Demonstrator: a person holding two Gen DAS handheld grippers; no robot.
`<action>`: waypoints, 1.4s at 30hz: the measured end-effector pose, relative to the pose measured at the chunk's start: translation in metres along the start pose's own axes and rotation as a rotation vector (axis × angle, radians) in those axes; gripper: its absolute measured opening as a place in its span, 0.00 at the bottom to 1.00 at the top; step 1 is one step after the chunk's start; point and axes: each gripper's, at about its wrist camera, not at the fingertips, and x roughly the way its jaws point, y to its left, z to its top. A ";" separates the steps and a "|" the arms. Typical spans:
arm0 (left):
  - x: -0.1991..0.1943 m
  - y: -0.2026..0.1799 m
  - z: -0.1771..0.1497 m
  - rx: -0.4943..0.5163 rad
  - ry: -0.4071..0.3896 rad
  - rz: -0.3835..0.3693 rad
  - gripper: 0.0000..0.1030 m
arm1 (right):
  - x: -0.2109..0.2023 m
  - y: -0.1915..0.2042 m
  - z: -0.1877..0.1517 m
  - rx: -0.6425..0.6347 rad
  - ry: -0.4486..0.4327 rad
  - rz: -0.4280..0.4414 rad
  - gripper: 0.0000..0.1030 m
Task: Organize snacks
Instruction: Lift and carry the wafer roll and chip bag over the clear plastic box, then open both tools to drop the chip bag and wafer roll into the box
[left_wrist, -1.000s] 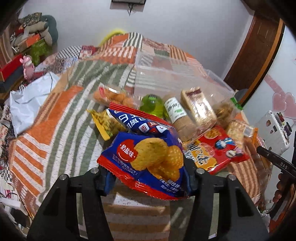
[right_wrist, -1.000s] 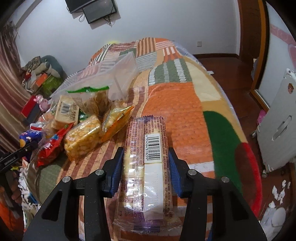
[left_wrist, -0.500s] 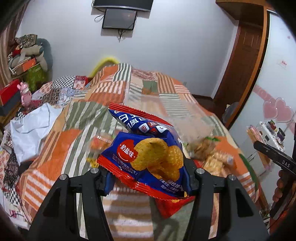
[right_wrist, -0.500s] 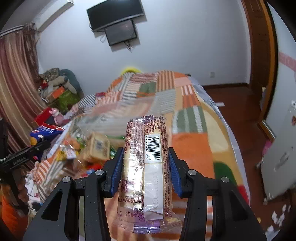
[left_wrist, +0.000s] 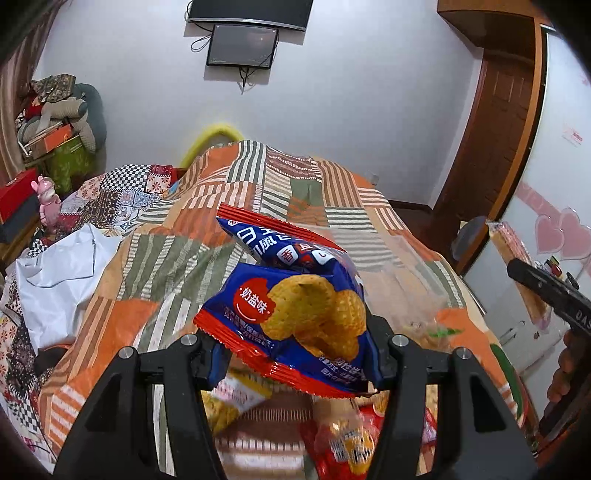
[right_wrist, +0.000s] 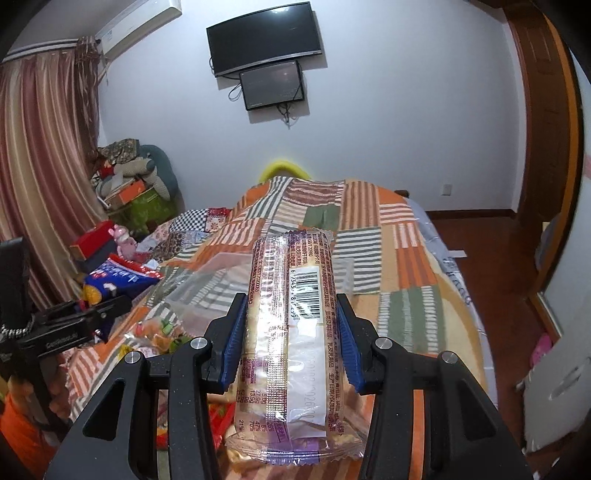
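Left gripper (left_wrist: 295, 354) clamped on a blue biscuit bag (left_wrist: 295, 306), jaws moderately spread, bag held up above the patchwork bedspread (left_wrist: 147, 266); right gripper (right_wrist: 290, 328) narrow, blue pads (right_wrist: 232, 339) pressing both sides of a clear wafer pack (right_wrist: 293, 332), barcode up, above the snack pile (right_wrist: 162, 336) on the bed

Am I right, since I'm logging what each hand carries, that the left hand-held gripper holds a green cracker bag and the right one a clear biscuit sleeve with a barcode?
Not quite: the cracker bag in the left hand-held gripper is blue with red edges, not green, as the left wrist view shows. The right hand-held gripper does hold the clear biscuit sleeve with a barcode.
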 end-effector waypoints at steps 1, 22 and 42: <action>0.003 0.000 0.002 0.000 0.001 0.000 0.55 | 0.005 0.001 0.001 0.001 0.004 0.008 0.41; 0.084 -0.017 0.038 0.047 0.060 -0.033 0.55 | 0.066 -0.001 0.018 0.000 0.076 0.042 0.41; 0.150 -0.010 0.031 0.074 0.213 -0.056 0.56 | 0.143 -0.010 0.005 -0.081 0.361 0.027 0.38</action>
